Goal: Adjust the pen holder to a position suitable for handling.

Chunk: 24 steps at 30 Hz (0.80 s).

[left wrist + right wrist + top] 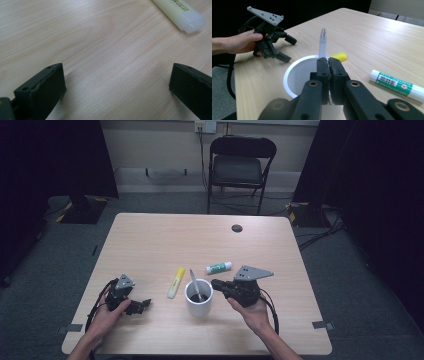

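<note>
On the near half of the wooden table [165, 240], the right gripper [216, 284] lay in the person's right hand [255, 312] with its jaws pressed together and nothing between them, their tips just beside the rim of the white cup [199, 298]. Seen along those jaws in the right gripper view, the right gripper [329, 62] pointed over the cup [292, 75], whose open mouth sat directly ahead of and below the tips. A clear pen [322, 42] stood tilted in the cup, rising just beyond the tips and slightly to their left side; whether the tips touched it could not be told. In the high view the pen [195, 284] leaned against the far rim. A yellow highlighter [175, 282] lay flat just beyond the cup as seen from the closed jaws, its end [339, 56] showing past the tips. A glue stick [396, 85] lay to the right of the jaws, apart from them and from the cup. The left gripper [140, 306] was held low at the table by the left hand [102, 317], jaws spread wide and empty. Along those jaws, in the left gripper view, bare wood lay between the two pads [47, 85], and the highlighter [180, 13] sat well ahead, toward the right-hand jaw, not touching it. From the right gripper view the left gripper [284, 48] stood well to the left of the shut jaws, beyond the cup
</note>
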Motion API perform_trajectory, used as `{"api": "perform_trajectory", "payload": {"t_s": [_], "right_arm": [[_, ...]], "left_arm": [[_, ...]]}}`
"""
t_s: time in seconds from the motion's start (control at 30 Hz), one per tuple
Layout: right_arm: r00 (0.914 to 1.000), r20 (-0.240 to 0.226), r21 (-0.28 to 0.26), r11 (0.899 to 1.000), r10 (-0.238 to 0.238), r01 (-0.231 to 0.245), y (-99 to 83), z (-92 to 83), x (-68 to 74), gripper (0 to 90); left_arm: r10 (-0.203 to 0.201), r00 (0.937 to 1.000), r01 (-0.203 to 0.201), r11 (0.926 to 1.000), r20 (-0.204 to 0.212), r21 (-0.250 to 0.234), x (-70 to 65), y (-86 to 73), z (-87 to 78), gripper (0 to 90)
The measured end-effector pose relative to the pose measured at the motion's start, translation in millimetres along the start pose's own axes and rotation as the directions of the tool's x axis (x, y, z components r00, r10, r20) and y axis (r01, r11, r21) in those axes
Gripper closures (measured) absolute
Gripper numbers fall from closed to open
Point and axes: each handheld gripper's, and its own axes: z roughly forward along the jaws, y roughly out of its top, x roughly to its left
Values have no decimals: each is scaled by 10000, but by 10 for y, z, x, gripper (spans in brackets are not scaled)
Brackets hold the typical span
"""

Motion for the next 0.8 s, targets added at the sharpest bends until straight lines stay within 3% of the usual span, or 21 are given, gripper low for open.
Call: {"api": "perform_trajectory", "payload": {"t_s": [0.23,0.53,0.8], "right_arm": [[9997,-45,-128,9996,255,-256,-25,-35,-93,788],[9961,603,21,9979,640,-642,-159,-161,-309,740],[9830,1557,625,9922,972,-1080,-366,-298,-541,627]], "left_arm": [[-1,10000,1,10000,1,0,0,0,0,0],[0,10000,0,10000,2,0,0,0,0,0],[18,10000,-18,10000,28,-13,2,-2,-1,0]]}}
